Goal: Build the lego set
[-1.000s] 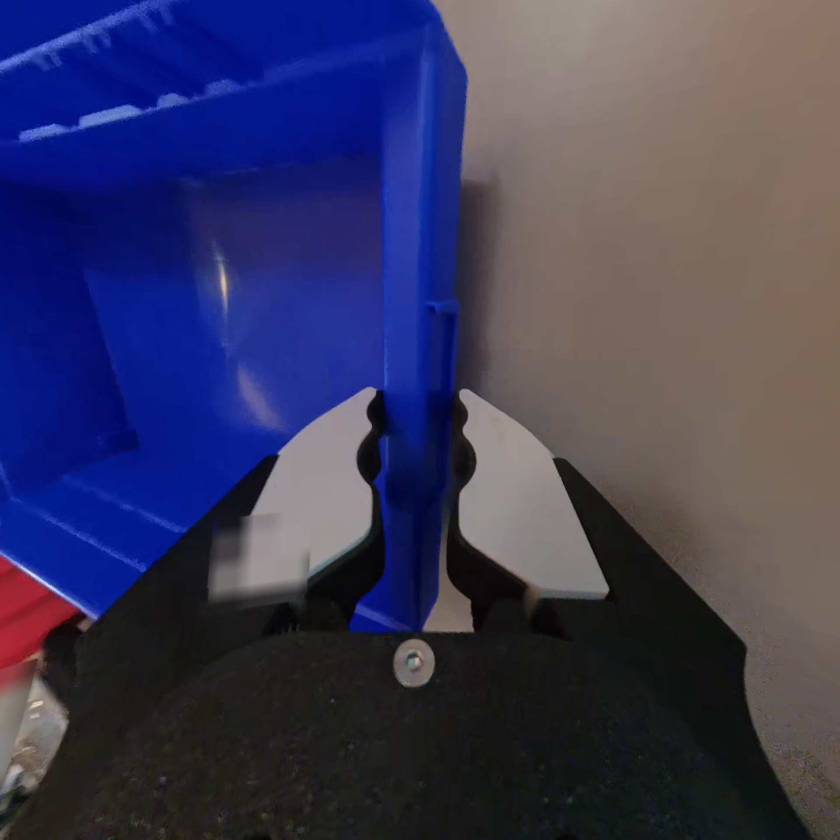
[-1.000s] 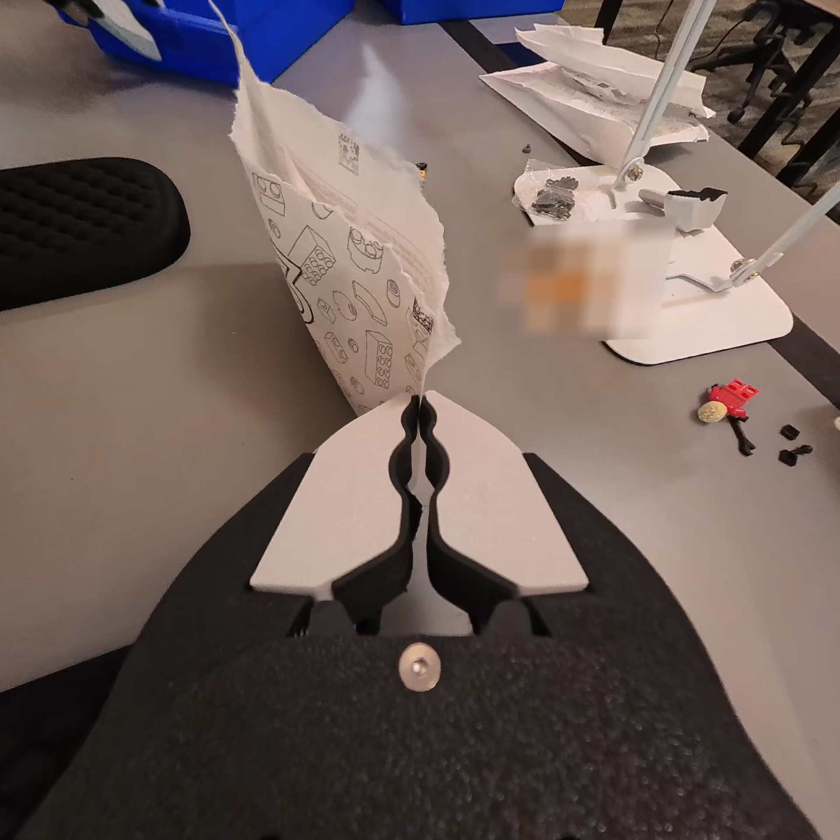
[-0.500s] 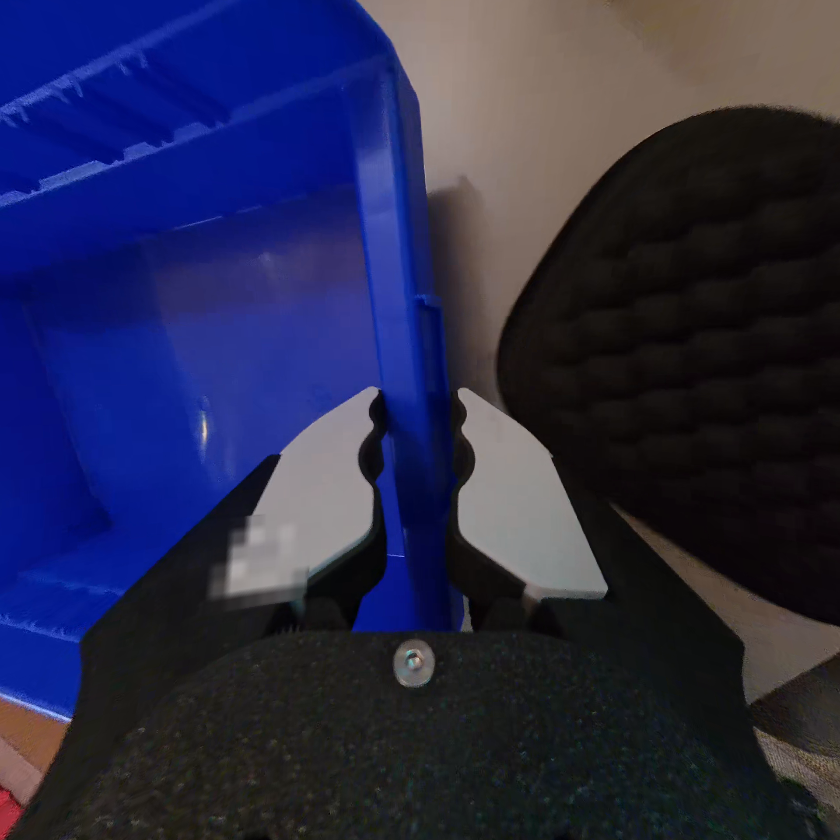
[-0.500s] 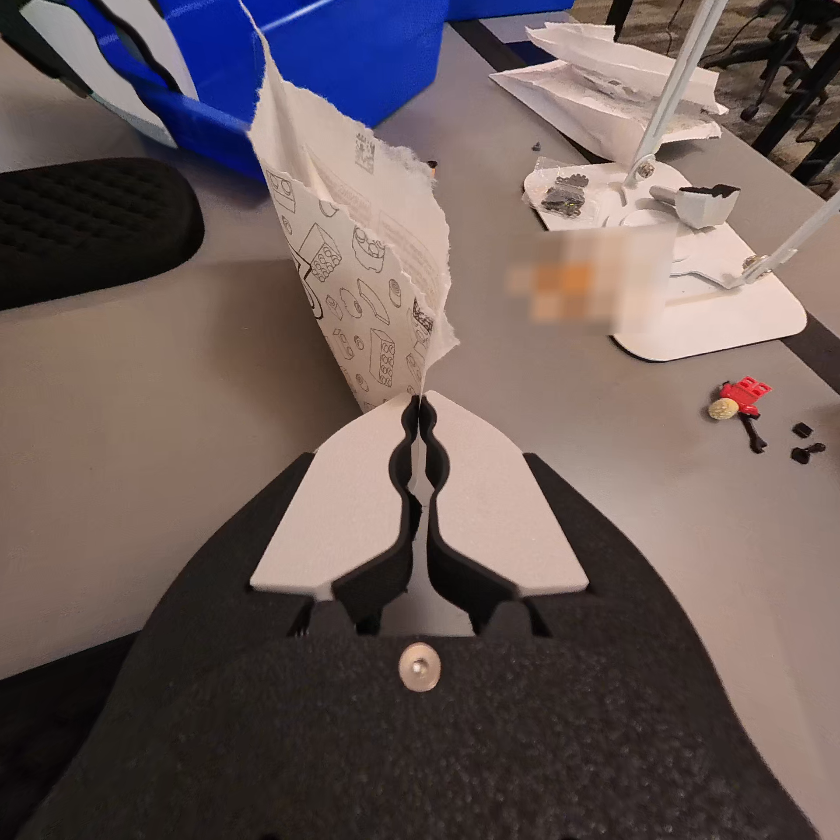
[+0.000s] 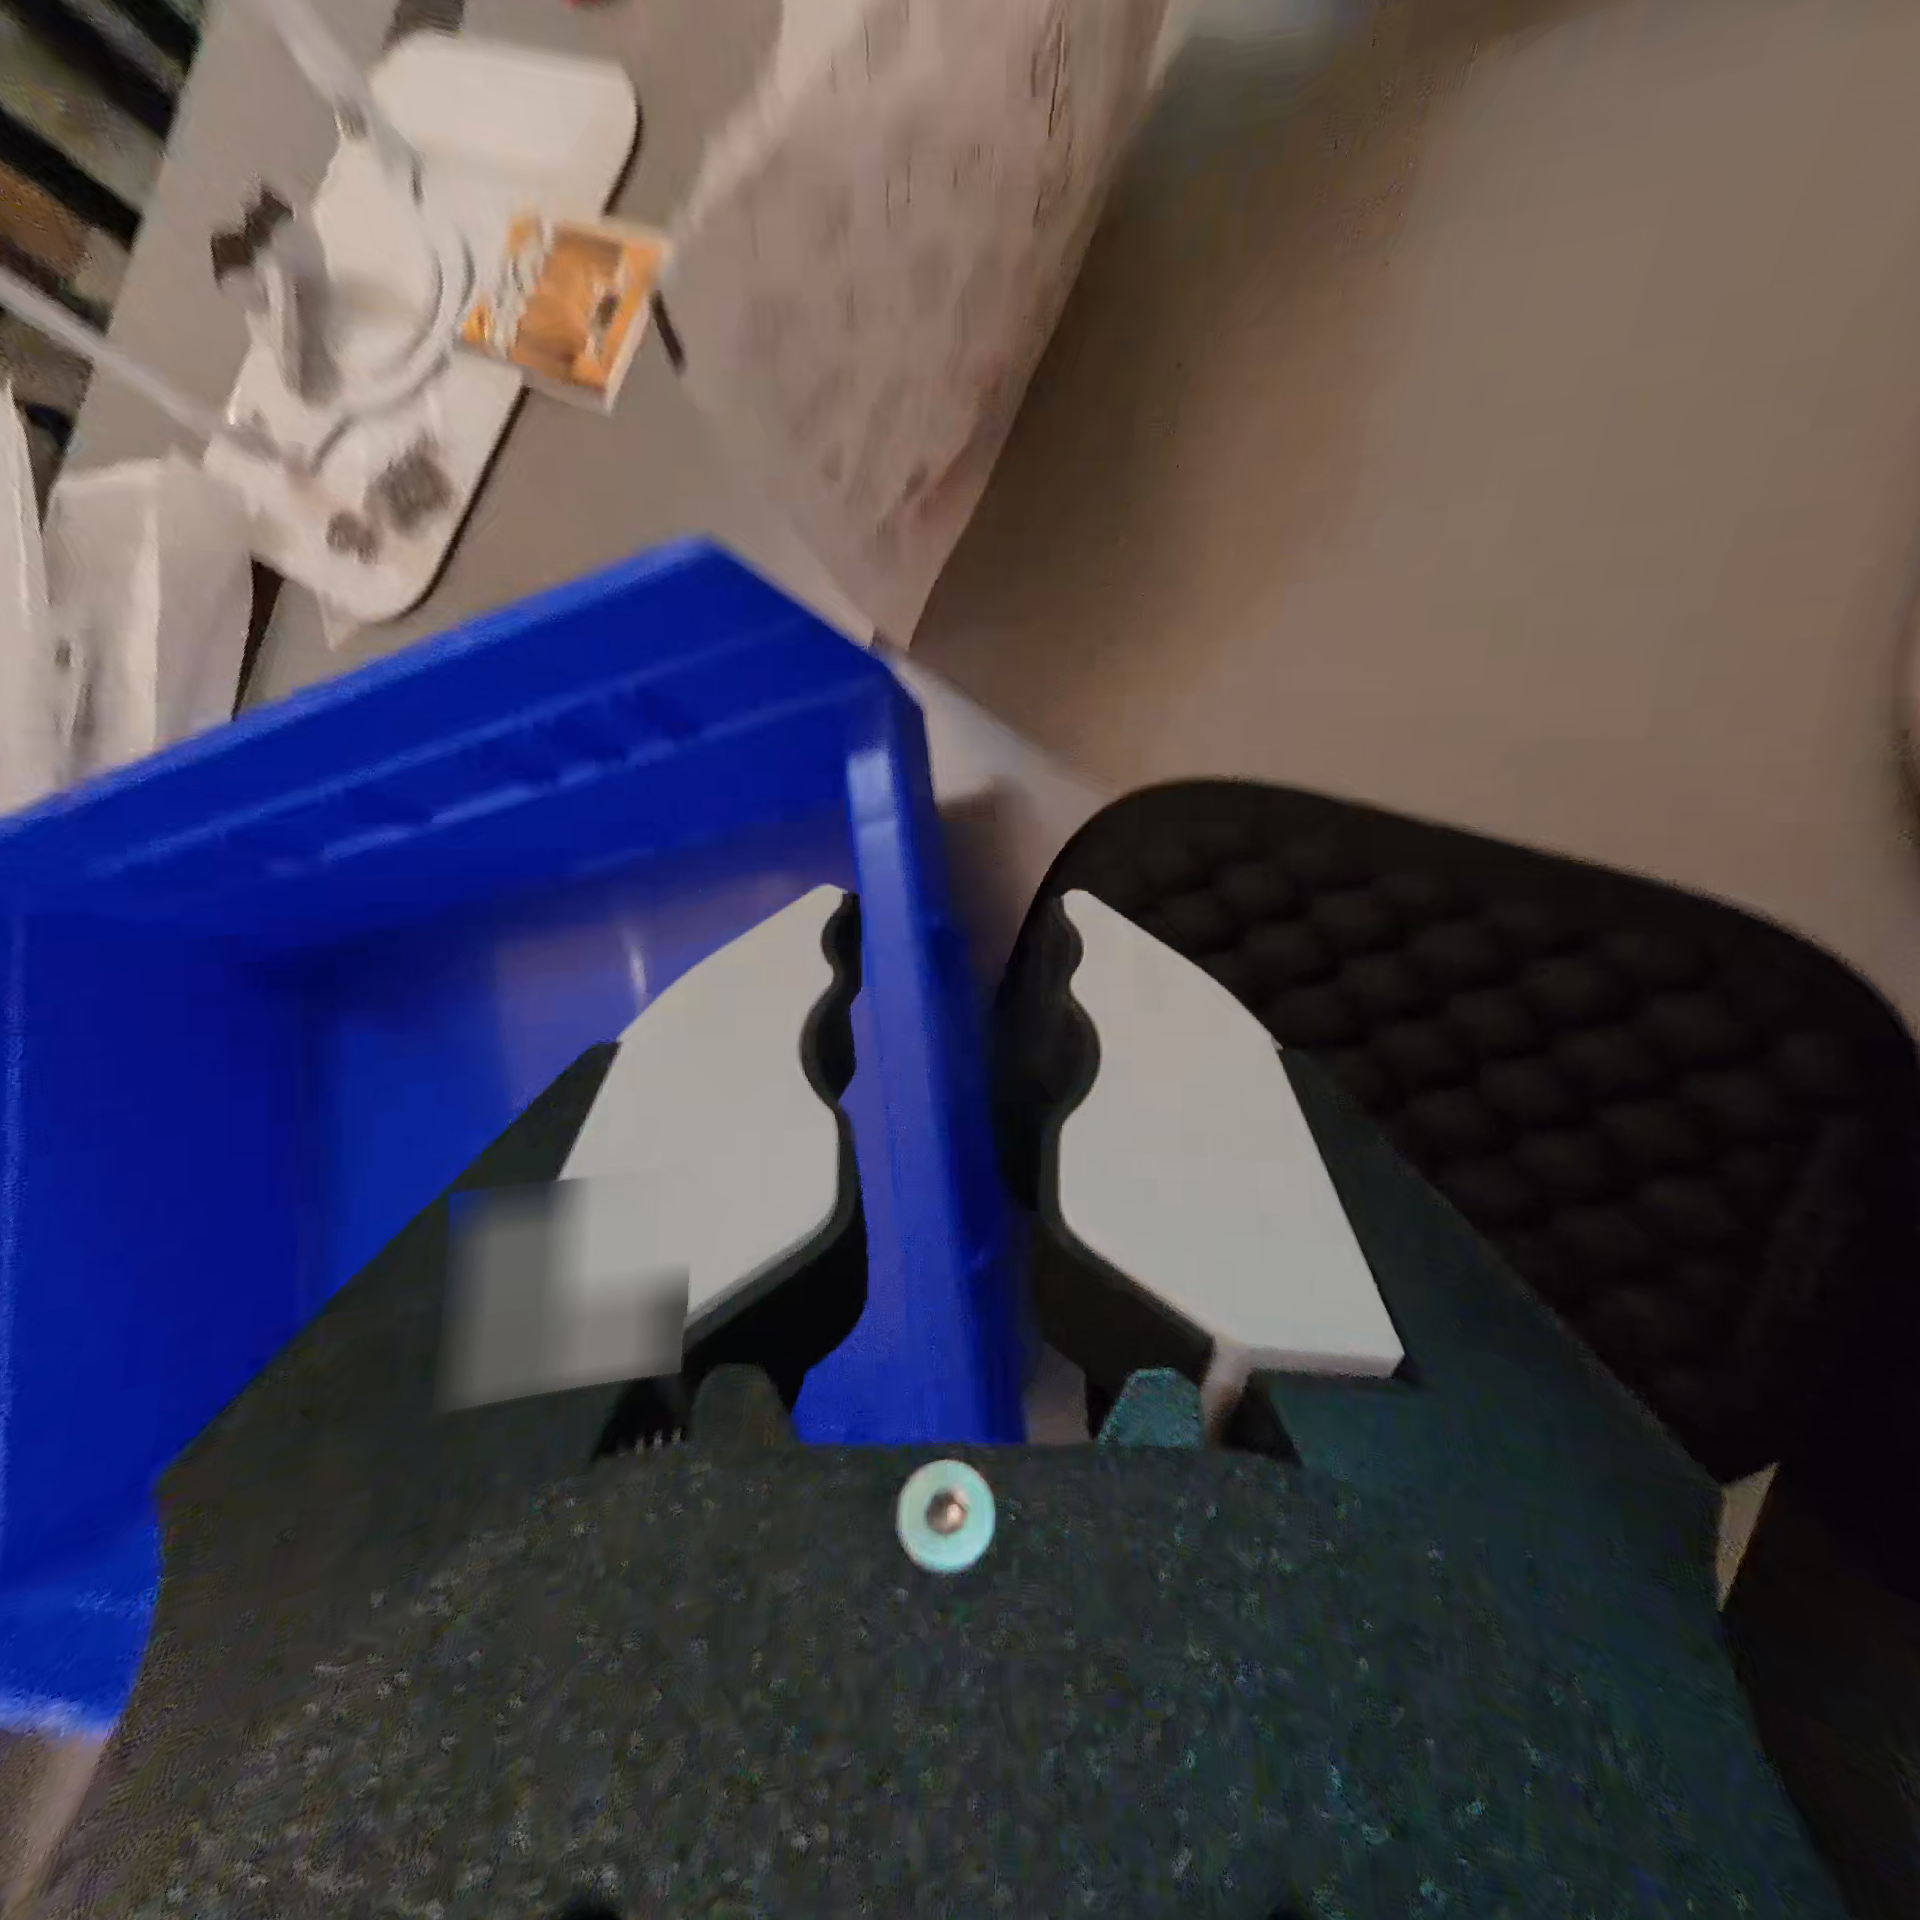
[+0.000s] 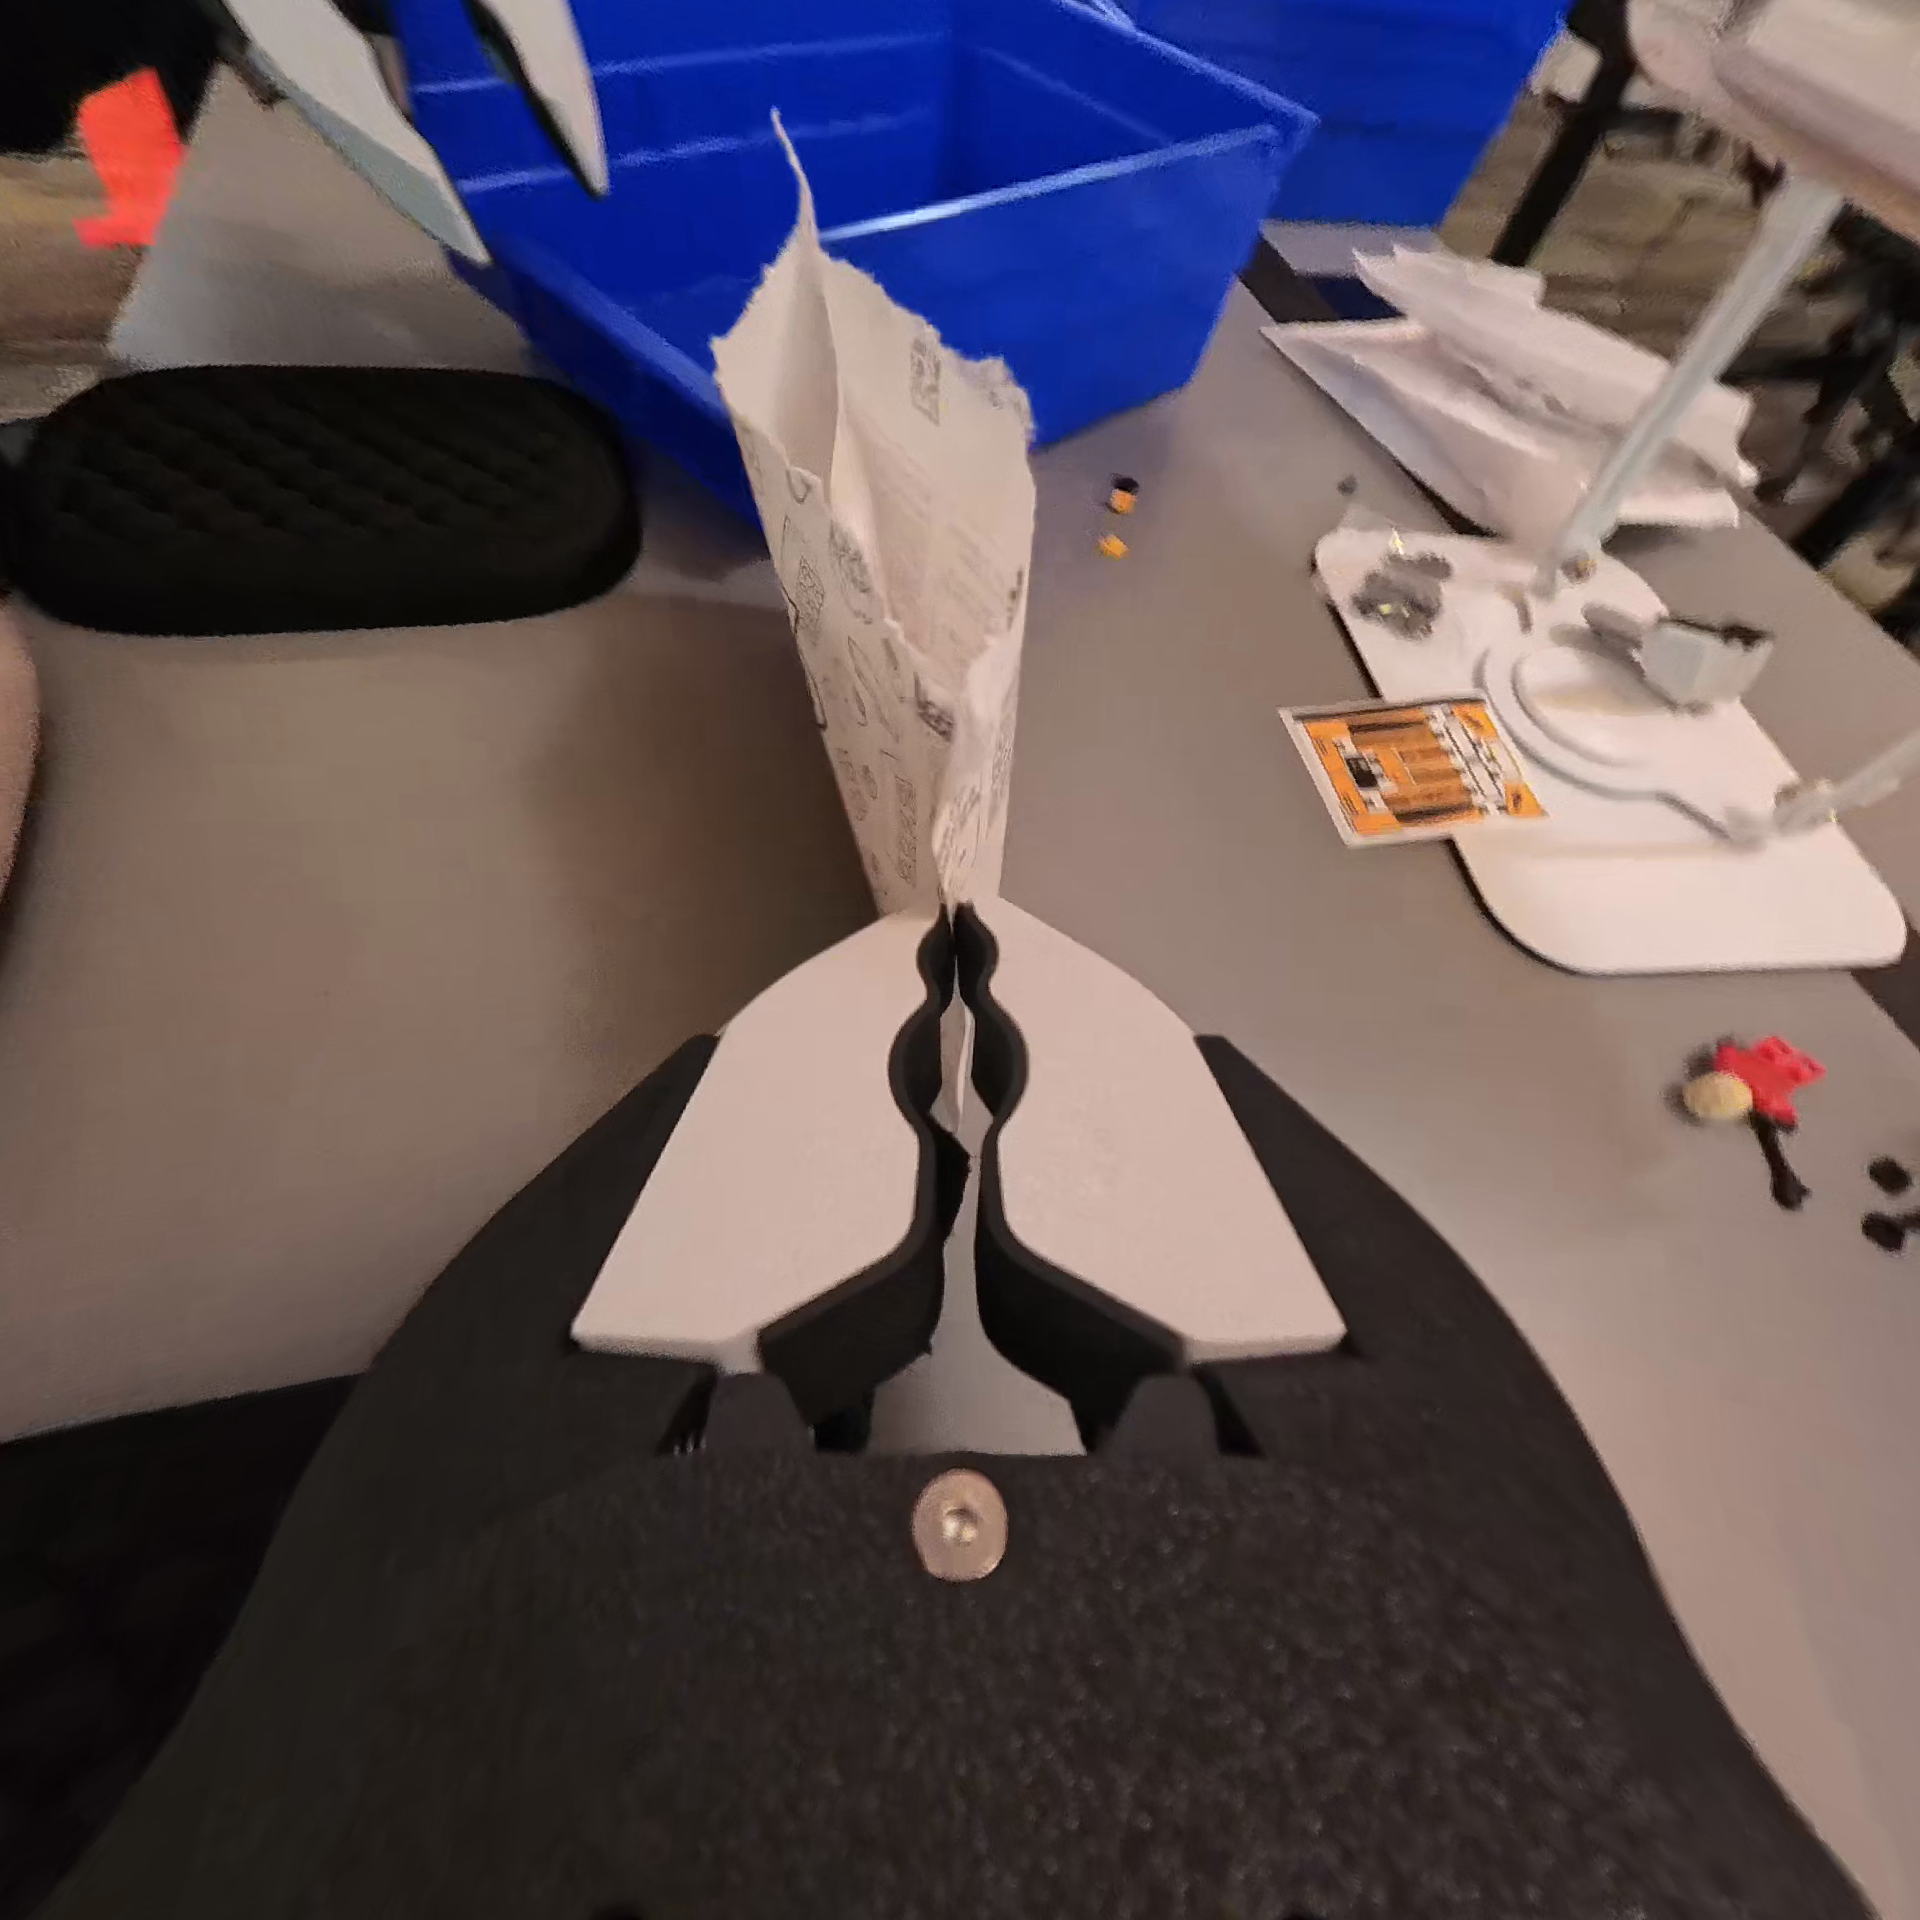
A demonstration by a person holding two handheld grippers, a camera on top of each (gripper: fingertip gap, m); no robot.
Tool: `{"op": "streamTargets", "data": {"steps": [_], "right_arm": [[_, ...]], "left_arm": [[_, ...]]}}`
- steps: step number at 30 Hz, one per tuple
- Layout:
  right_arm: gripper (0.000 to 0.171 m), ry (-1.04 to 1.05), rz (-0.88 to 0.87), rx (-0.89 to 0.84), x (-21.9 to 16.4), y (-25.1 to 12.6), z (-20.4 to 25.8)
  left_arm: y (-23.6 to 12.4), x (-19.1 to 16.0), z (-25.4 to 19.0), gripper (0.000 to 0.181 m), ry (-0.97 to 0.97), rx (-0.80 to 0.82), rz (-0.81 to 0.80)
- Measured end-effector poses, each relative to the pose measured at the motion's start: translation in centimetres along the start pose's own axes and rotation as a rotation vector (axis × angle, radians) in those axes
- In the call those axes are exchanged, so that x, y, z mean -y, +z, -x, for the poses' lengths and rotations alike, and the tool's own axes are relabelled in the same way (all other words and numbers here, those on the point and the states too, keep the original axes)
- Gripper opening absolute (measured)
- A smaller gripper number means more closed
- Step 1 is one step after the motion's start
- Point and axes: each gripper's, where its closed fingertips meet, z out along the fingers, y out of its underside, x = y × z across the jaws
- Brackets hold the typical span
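My left gripper [image 5: 951,914] straddles the right wall of an empty blue bin [image 5: 416,790]. Its jaws stand slightly apart: the left pad touches the wall and the right pad stands just off it. The bin rests on the grey table next to a black padded rest [image 5: 1507,1091]. My right gripper [image 6: 956,914] is shut on the bottom of a torn white paper bag [image 6: 904,582] printed with brick drawings, and holds it upright in front of the blue bin [image 6: 1091,312]. The left gripper [image 6: 535,218] shows at the top left of the right wrist view. The bag shows blurred in the left wrist view [image 5: 914,312].
A white lamp base [image 6: 1662,831] with an orange card [image 6: 1413,769] stands at the right. Red and tan pieces [image 6: 1756,1081], small black pieces [image 6: 1886,1195] and two orange bits [image 6: 1117,520] lie loose. Opened white bags [image 6: 1507,416] and a second blue bin [image 6: 1351,104] are behind. The tips of one gripper are about 25 cm away from the tips of the other.
My left gripper carried the blue bin across to beside the black rest, close behind the bag, and its jaws widened off the wall. My right gripper kept its hold on the bag.
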Motion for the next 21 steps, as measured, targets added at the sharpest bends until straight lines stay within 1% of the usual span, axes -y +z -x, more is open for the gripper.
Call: {"op": "streamTargets", "data": {"steps": [3, 5, 8, 13, 15, 17, 19, 21], "right_arm": [[0.000, -0.072, -0.062, 0.077, 0.9, -0.4, 2.1], [0.000, -0.068, -0.083, 0.132, 1.2, -1.0, 3.0], [0.000, -0.043, -0.154, 0.242, 1.8, -2.3, 4.7], [0.000, 0.046, -0.246, 0.430, 1.8, -4.3, 6.7], [0.000, 0.092, -0.264, 0.449, 1.7, -4.4, 6.6], [0.000, 0.102, -0.237, 0.429, 1.2, -3.8, 6.3], [0.000, 0.103, -0.226, 0.414, 1.2, -3.3, 6.3], [0.000, 0.106, -0.210, 0.398, 1.1, -2.9, 6.1]], "left_arm": [[1.3, 1.2, -0.8, 0.038, 0.000, -0.013, -0.064], [2.3, 1.6, -1.0, 0.041, -0.012, -0.017, -0.085], [3.3, 3.0, -1.7, 0.041, -0.025, -0.047, -0.157], [5.3, 4.7, -3.8, 0.040, -0.036, -0.148, -0.201], [5.7, 5.6, -5.6, 0.037, -0.056, -0.247, -0.241], [5.5, 6.7, -8.0, 0.020, -0.072, -0.386, -0.291], [5.8, 7.0, -8.6, 0.015, -0.103, -0.425, -0.299], [6.1, 6.9, -8.6, 0.000, -0.153, -0.441, -0.293]]}}
